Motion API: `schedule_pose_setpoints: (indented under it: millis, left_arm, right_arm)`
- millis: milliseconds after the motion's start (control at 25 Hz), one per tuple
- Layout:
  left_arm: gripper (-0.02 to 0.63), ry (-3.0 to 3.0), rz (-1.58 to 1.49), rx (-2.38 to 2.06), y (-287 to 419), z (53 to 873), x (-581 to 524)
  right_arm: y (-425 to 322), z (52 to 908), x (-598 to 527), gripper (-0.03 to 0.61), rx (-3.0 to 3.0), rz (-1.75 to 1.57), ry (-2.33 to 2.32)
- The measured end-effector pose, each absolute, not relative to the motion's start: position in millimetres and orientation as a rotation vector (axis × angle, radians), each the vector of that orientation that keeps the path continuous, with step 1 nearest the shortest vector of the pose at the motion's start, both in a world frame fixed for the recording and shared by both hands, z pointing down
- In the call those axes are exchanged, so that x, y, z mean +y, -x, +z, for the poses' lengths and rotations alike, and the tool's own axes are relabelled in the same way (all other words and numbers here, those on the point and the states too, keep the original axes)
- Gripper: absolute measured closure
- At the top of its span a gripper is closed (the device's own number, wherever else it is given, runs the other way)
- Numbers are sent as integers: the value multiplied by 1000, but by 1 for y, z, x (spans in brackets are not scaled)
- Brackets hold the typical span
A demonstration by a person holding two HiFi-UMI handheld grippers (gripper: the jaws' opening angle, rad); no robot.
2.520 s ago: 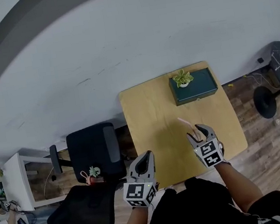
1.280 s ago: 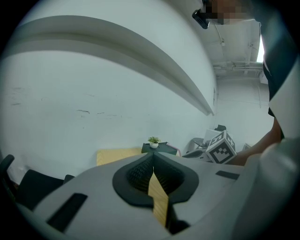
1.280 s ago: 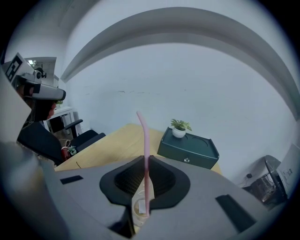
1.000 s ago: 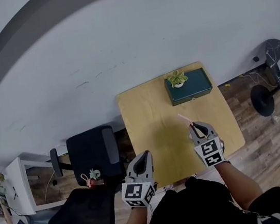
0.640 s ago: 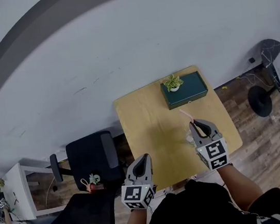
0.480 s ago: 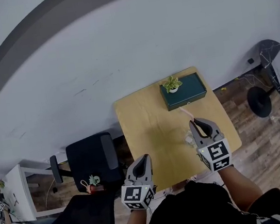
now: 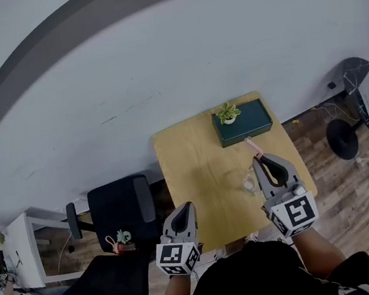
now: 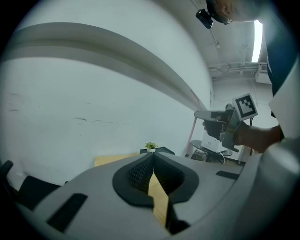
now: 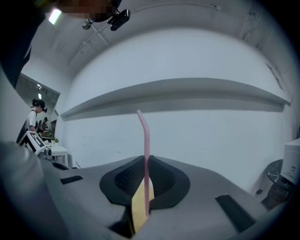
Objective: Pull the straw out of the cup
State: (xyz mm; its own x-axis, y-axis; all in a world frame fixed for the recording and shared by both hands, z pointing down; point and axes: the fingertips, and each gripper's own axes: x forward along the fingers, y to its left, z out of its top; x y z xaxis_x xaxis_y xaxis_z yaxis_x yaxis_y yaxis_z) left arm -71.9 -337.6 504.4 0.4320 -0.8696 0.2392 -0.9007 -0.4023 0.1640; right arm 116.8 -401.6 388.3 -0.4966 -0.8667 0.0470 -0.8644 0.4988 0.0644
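My right gripper [image 7: 264, 158] is raised above the wooden table [image 7: 195, 169] and is shut on a pink bendy straw [image 7: 251, 145]. In the right gripper view the straw [image 9: 146, 154] stands upright between the closed jaws, bent tip on top. A small clear cup [image 7: 248, 185] sits on the table below and left of that gripper, with the straw clear of it. My left gripper [image 7: 188, 207] hovers at the table's near left corner, shut and empty [image 8: 152, 159]. From the left gripper view, the right gripper [image 8: 219, 125] and straw [image 8: 193, 136] show at the right.
A dark green box [image 7: 248, 123] with a small potted plant [image 7: 227, 112] stands at the table's far edge. Two black chairs [image 7: 120, 201] are left of the table. A round fan base [image 7: 341, 138] and cables lie on the floor at right.
My right gripper has risen with the straw, lifting it away from the cup. The left gripper has stayed in place.
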Motion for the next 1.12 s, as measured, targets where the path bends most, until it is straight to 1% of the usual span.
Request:
schedule_pose_setpoints:
  millis: [280, 640, 1120]
  left_arm:
    - [595, -2434, 125, -1592, 80, 486, -344]
    - [595, -2457, 118, -1563, 69, 481, -342]
    - [595, -2469, 119, -1551, 62, 479, -340]
  right_arm:
    - [-119, 368, -389, 534, -2697, -116, -1553]
    - [-117, 363, -384, 537, -2704, -150, -1527]
    - [-126, 380, -382, 537, -2656, -107, -1527]
